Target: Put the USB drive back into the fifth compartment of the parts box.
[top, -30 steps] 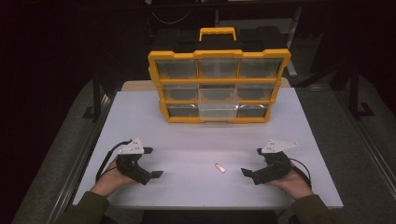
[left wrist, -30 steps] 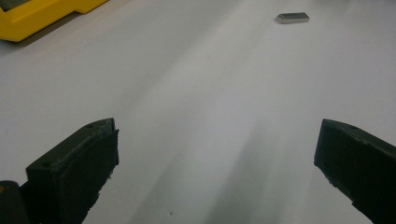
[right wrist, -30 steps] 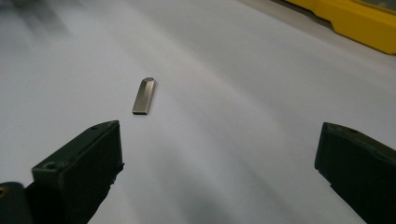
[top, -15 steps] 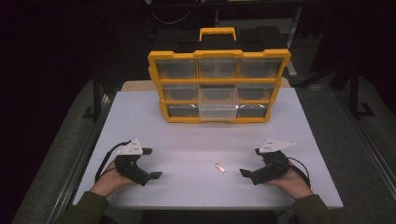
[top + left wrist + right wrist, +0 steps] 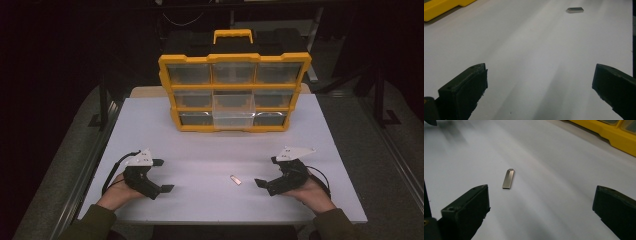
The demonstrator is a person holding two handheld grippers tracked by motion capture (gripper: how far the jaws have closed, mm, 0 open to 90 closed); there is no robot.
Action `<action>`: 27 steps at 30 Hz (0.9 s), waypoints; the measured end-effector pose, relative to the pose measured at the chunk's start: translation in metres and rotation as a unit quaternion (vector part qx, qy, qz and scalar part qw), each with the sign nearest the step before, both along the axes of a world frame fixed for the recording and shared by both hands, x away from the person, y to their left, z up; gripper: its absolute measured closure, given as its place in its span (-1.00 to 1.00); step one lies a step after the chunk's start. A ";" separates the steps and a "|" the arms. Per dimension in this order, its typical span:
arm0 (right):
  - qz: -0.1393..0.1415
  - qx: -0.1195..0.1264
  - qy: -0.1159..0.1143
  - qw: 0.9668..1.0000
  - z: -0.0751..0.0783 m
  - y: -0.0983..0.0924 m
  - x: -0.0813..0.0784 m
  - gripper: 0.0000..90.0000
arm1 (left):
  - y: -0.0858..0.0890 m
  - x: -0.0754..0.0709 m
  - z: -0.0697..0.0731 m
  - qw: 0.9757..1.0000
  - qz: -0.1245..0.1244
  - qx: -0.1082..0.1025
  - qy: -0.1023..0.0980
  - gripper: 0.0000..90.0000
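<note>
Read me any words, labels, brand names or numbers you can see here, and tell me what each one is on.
None can be read.
Yellow drawer organizer: no label or brand shows on its frame or drawers.
Small metal USB stick: its top face looks plain, with no marking visible.
Left gripper and right gripper: no lettering visible.
White table: no markings.

High view: fixed overhead, facing forward and down, whole white bench [image 5: 220,150] and yellow parts organizer [image 5: 234,92] far off. Left and right gripper views: low, close to surface, looking along own jaws. All three share the metal USB stick [image 5: 235,180].
</note>
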State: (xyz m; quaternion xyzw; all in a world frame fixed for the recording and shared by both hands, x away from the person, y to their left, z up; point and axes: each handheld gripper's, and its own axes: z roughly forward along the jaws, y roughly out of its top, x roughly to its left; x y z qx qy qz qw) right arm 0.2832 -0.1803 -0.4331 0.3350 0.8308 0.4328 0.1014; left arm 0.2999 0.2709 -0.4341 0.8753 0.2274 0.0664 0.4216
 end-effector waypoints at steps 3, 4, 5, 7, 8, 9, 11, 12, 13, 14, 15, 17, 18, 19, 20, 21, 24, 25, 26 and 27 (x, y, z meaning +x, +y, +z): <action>0.001 -0.001 0.001 1.000 0.001 0.001 0.000 -0.99 | 0.000 0.000 0.000 1.000 0.000 0.000 0.000 -1.00; 0.002 -0.001 0.001 1.000 0.001 0.001 0.001 -0.99 | 0.000 0.000 0.000 1.000 0.001 -0.001 0.000 -1.00; 0.004 -0.001 0.002 1.000 0.001 0.002 0.001 -0.99 | 0.000 0.000 0.000 1.000 0.001 0.000 0.000 -1.00; 0.006 0.000 0.001 1.000 0.001 0.002 0.001 -0.99 | -0.001 0.000 0.000 1.000 0.001 -0.002 0.000 -1.00; 0.008 0.001 0.001 1.000 0.002 0.002 0.001 -0.99 | -0.001 0.000 0.000 1.000 0.001 -0.002 0.000 -1.00; 0.009 0.001 0.001 1.000 0.002 0.003 0.002 -0.99 | 0.000 0.000 0.000 1.000 0.002 -0.003 0.001 -1.00; 0.011 0.002 0.001 1.000 0.002 0.003 0.003 -0.99 | 0.000 0.000 0.000 1.000 0.002 -0.003 0.001 -1.00; 0.011 0.003 0.002 1.000 0.002 0.004 0.003 -0.99 | 0.000 0.000 0.000 1.000 0.003 -0.004 0.001 -1.00; 0.011 0.003 0.003 1.000 0.002 0.004 0.004 -0.99 | 0.000 0.000 0.000 1.000 0.003 -0.004 0.002 -1.00; 0.011 0.003 0.003 1.000 0.002 0.004 0.004 -0.99 | 0.000 0.000 0.000 1.000 0.003 -0.004 0.002 -1.00; 0.011 0.003 0.002 1.000 0.002 0.004 0.005 -0.99 | 0.001 0.001 0.000 1.000 0.005 -0.005 0.003 -1.00; 0.012 0.005 0.000 1.000 0.003 0.004 0.006 -0.99 | 0.001 0.000 0.000 1.000 0.005 -0.006 0.003 -1.00; 0.011 0.006 0.000 1.000 0.004 0.004 0.006 -0.99 | 0.001 0.000 0.001 1.000 0.005 -0.006 0.003 -1.00; 0.011 0.007 0.001 1.000 0.004 0.004 0.007 -0.99 | 0.001 0.000 0.001 1.000 0.005 -0.006 0.002 -1.00; 0.010 0.008 0.000 1.000 0.005 0.005 0.008 -0.99 | 0.001 0.000 0.001 1.000 0.006 -0.007 0.001 -1.00; 0.010 0.008 0.000 1.000 0.005 0.005 0.008 -0.99 | 0.001 0.000 0.001 1.000 0.006 -0.007 0.001 -1.00; 0.012 0.009 -0.001 1.000 0.005 0.006 0.009 -0.99 | 0.001 0.000 0.001 1.000 0.007 -0.009 0.001 -1.00; 0.011 0.009 -0.001 1.000 0.006 0.007 0.009 -0.99 | 0.001 0.000 0.001 1.000 0.007 -0.010 0.001 -1.00; 0.012 0.009 -0.001 1.000 0.006 0.007 0.009 -0.99 | 0.001 0.000 0.001 1.000 0.007 -0.010 0.001 -1.00; 0.013 0.009 -0.002 1.000 0.006 0.007 0.010 -0.99 | 0.001 0.000 0.001 1.000 0.007 -0.009 0.001 -1.00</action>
